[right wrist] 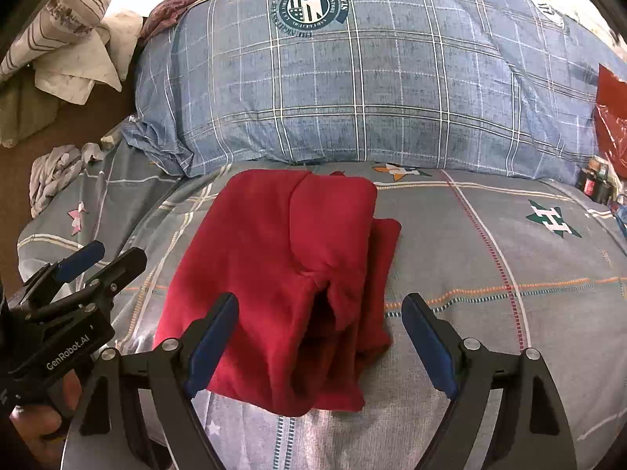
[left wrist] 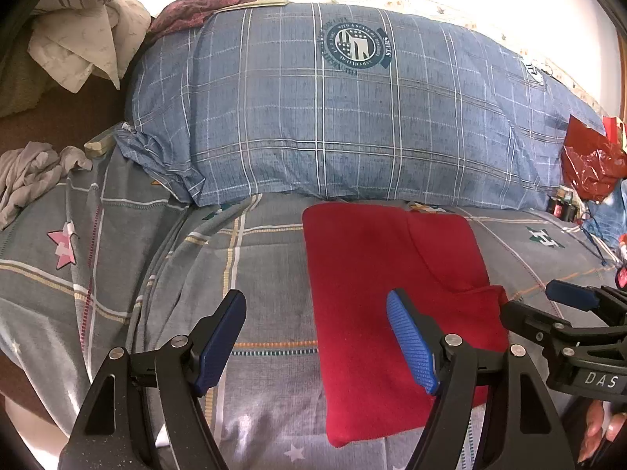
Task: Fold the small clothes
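A red garment (left wrist: 392,297) lies folded on the grey patterned bed cover (left wrist: 254,274). In the right wrist view the red garment (right wrist: 282,266) shows folded layers with an open pocket of cloth at its near edge. My left gripper (left wrist: 317,333) is open and empty, hovering over the garment's left edge. My right gripper (right wrist: 321,337) is open and empty, just above the garment's near right corner. Each gripper also shows in the other's view: the right gripper (left wrist: 540,305) at the far right, the left gripper (right wrist: 98,258) at the far left.
A large blue plaid pillow (left wrist: 352,117) lies behind the garment. A crumpled grey cloth (left wrist: 35,172) sits at the bed's left edge. White and striped bedding (left wrist: 78,39) is piled at back left. A red plastic bag (left wrist: 591,164) and small items sit at right.
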The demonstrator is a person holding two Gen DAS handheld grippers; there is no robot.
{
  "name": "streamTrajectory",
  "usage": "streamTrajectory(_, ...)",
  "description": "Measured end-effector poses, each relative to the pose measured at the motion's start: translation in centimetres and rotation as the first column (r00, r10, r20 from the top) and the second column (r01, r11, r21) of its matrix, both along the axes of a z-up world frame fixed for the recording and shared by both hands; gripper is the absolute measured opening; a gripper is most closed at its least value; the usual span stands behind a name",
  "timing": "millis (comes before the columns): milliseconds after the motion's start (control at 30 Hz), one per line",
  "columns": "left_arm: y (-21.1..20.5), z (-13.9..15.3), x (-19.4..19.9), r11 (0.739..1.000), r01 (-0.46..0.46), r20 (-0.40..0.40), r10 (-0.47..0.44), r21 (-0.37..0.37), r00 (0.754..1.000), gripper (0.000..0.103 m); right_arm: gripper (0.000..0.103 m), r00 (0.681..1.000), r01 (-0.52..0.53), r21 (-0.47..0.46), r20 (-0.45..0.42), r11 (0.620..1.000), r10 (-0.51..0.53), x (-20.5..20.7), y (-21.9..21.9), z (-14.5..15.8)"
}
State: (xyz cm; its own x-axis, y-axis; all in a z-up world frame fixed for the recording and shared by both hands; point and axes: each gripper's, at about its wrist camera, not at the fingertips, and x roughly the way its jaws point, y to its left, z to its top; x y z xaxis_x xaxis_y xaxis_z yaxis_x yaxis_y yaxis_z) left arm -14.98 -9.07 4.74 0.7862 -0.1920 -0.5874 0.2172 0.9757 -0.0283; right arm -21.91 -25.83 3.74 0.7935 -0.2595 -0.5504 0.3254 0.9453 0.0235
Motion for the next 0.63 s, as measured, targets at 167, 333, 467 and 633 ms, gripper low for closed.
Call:
streamTrajectory(167, -0.2, -0.2, 0.4, 1.0, -0.004, -0.01, 0.004, -0.001, 1.0, 0.073, 0.087, 1.0, -0.005, 0.0, -0.012, 1.0, 0.005, 0.4, -0.1, -0.2)
streamTrajectory(333, -0.3, -0.4, 0.8, 1.0, 0.001, -0.011, -0.002, -0.009, 1.0, 0.073, 0.087, 1.0, -0.009, 0.007, -0.017, 1.0, 0.009, 0.7, -0.2, -0.4)
streamTrajectory(467, 0.1, -0.6, 1.7, 0.999, 0.014, -0.037, -0.015, -0.031, 0.999, 0.074, 0.087, 1.0, -0.02, 0.023, -0.018, 1.0, 0.021, 1.2, -1.0, -0.2)
streamTrajectory(633, 2.1, -0.6, 4.9, 0.997, -0.017, -0.089, 0.011, -0.073, 0.996, 0.075, 0.087, 0.999, 0.039, 0.021, -0.002, 0.999, -0.039, 1.9, -4.3, 1.3)
